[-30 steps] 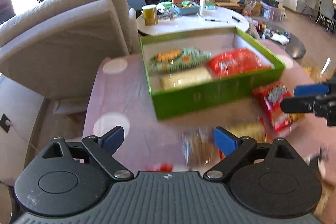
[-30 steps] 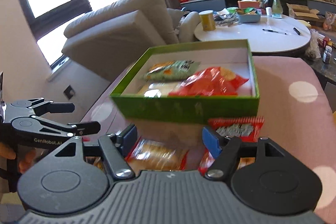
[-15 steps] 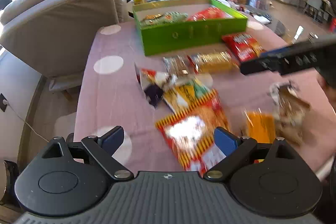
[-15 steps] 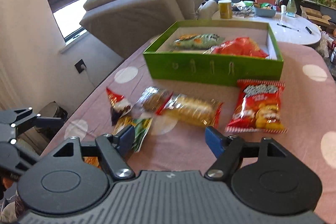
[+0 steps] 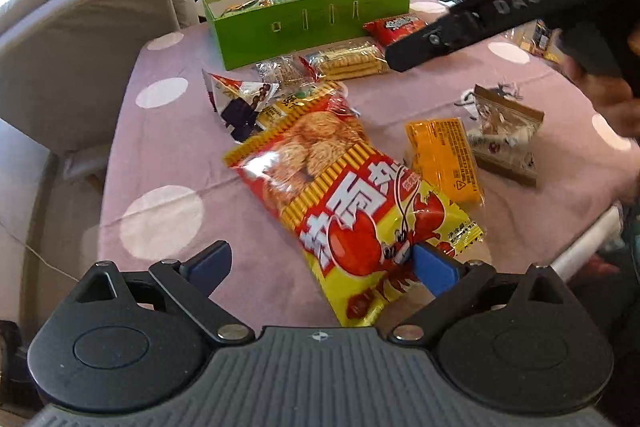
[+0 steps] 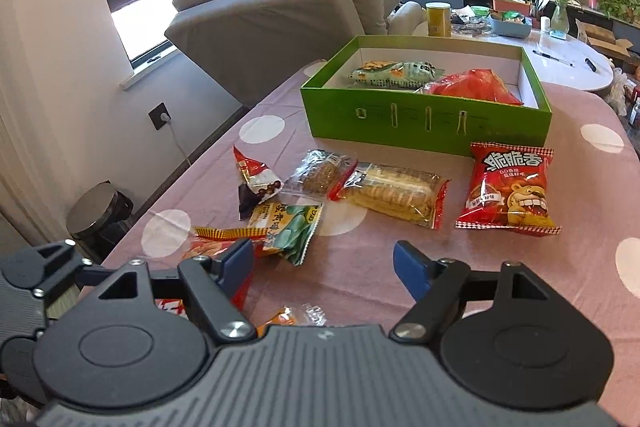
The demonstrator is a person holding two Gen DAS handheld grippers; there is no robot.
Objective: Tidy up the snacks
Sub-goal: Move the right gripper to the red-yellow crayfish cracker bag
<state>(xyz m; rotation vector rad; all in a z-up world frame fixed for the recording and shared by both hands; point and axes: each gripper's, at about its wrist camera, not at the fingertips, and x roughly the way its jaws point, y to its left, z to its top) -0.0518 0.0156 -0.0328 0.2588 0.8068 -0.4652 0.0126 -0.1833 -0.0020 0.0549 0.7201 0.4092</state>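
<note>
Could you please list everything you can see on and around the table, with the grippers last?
Green cardboard box: one, far side of the pink dotted tablecloth, open.
Packets in the box: at least two, a pale green one and a red one.
Red snack bag with a cartoon face: one, just in front of the box.
Clear biscuit packs: two, a long yellow one and a smaller brown one, side by side.
Large red-and-yellow cracker bag: one, nearest the left gripper.
Orange packet: one, beside a brown-edged clear pouch.
Beige sofa: one, behind the table.
Left gripper: opening, over the cracker bag.
Right gripper: opening, nothing between its fingers.
</note>
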